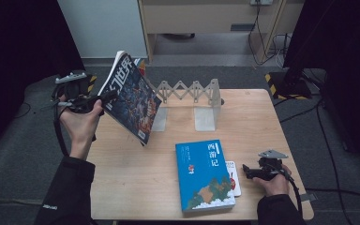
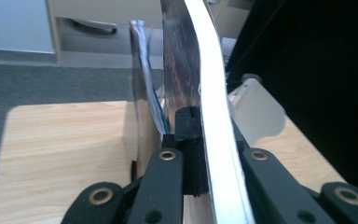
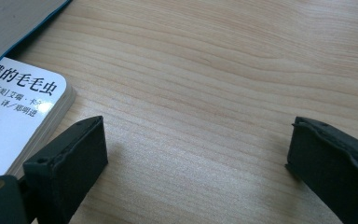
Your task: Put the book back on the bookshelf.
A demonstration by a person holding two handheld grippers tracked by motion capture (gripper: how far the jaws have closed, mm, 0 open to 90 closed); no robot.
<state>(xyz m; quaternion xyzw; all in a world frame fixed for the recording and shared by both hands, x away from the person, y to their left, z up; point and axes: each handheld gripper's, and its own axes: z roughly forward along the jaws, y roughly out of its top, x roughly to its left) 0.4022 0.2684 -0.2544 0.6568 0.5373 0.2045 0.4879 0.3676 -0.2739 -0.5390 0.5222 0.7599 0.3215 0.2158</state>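
A dark-covered magazine (image 1: 132, 96) with white characters hangs tilted in the air over the table's left back part. My left gripper (image 1: 104, 99) is shut on its edge; in the left gripper view the white page edge (image 2: 216, 126) runs between the jaws. A blue book (image 1: 203, 174) lies flat near the front edge, resting partly on a small white book (image 1: 233, 177). My right gripper (image 1: 246, 171) rests low at the front right, open, with bare wood between its jaws. The white book's corner (image 3: 14, 112) lies just beside one of its fingers (image 3: 70, 161).
An expanding grey book rack (image 1: 192, 101) stands at the back middle of the wooden table (image 1: 136, 183). Cabinets and cables are behind the table; dark curtains hang on both sides.
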